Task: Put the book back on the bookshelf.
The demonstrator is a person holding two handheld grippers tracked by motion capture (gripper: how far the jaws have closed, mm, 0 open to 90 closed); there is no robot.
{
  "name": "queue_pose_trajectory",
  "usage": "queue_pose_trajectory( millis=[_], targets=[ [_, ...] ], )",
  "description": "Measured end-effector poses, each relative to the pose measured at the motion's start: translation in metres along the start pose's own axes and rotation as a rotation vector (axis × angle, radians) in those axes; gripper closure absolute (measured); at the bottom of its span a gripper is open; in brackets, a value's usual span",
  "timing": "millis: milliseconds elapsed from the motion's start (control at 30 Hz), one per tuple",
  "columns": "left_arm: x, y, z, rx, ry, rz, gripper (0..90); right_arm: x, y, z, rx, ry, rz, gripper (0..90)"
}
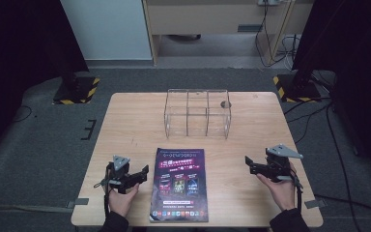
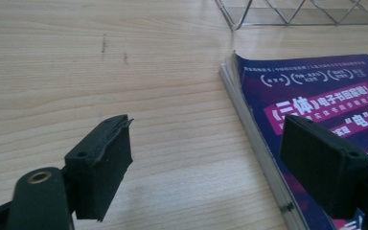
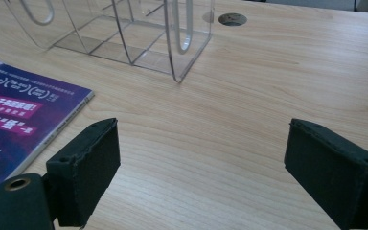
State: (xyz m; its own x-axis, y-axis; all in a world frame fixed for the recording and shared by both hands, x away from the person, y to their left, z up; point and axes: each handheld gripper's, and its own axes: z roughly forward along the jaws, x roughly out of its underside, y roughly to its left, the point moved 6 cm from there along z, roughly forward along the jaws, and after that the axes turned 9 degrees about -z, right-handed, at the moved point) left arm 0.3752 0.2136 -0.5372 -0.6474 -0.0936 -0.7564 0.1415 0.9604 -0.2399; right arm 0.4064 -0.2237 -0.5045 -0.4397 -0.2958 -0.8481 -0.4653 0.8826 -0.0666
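Note:
A purple and black magazine [image 1: 178, 183] lies flat near the table's front edge, between my two hands. Behind it stands a clear acrylic rack [image 1: 196, 113] with upright dividers. My left gripper [image 1: 141, 174] rests left of the magazine, open, its jaws empty; in the left gripper view the magazine [image 2: 326, 110] lies under the right jaw. My right gripper [image 1: 249, 164] sits right of the magazine, open and empty. In the right gripper view the magazine [image 3: 19, 110] is at the left and the rack [image 3: 120, 33] ahead.
The wooden table [image 1: 125, 130] has a round cable hole [image 1: 225, 104] just behind the rack's right end. Black stands with yellow-striped bases [image 1: 77, 89] are on the floor beyond the far corners. Cables trail on the floor at right.

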Motion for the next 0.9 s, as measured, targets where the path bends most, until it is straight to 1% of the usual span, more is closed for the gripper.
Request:
queue_pose_trajectory(
  millis=[100, 133, 167, 333, 367, 467, 567, 633, 700, 767, 800, 900],
  targets=[
    [0.002, -0.006, 0.001, 0.014, 0.001, 0.004, 20.4, -0.005, 0.005, 0.0, -0.014, -0.007, 0.0, 13.3],
    [0.002, -0.006, 0.001, 0.014, 0.001, 0.004, 20.7, -0.006, 0.006, 0.001, -0.02, -0.008, -0.003, 13.5],
    [0.002, -0.009, 0.002, 0.015, 0.005, 0.008, 21.0, -0.007, 0.008, 0.001, -0.027, -0.006, -0.002, 13.6],
    [0.003, -0.015, 0.005, 0.023, 0.012, 0.01, 22.2, -0.011, 0.012, 0.001, -0.036, -0.012, -0.007, 13.6],
    [0.004, -0.018, 0.007, 0.026, 0.014, 0.002, 22.8, -0.013, 0.015, 0.002, -0.04, -0.017, -0.012, 13.4],
    [0.005, -0.021, 0.008, 0.034, 0.023, 0.01, 23.1, -0.016, 0.02, 0.003, -0.054, -0.022, -0.019, 13.2],
    [0.005, -0.024, 0.01, 0.033, 0.021, 0.008, 23.3, -0.018, 0.024, 0.003, -0.062, -0.022, -0.025, 13.1],
    [0.006, -0.026, 0.011, 0.042, 0.022, 0.018, 23.3, -0.021, 0.028, 0.004, -0.071, -0.024, -0.032, 12.8],
    [0.006, -0.029, 0.013, 0.041, 0.021, 0.024, 23.6, -0.025, 0.034, 0.006, -0.085, -0.027, -0.043, 12.2],
    [0.007, -0.031, 0.014, 0.04, 0.023, 0.036, 23.8, -0.027, 0.036, 0.007, -0.09, -0.029, -0.043, 12.2],
    [0.007, -0.032, 0.016, 0.039, 0.024, 0.038, 24.4, -0.031, 0.039, 0.009, -0.097, -0.037, -0.052, 12.2],
    [0.008, -0.034, 0.019, 0.037, 0.035, 0.045, 24.9, -0.034, 0.043, 0.01, -0.101, -0.039, -0.057, 12.2]
  ],
)
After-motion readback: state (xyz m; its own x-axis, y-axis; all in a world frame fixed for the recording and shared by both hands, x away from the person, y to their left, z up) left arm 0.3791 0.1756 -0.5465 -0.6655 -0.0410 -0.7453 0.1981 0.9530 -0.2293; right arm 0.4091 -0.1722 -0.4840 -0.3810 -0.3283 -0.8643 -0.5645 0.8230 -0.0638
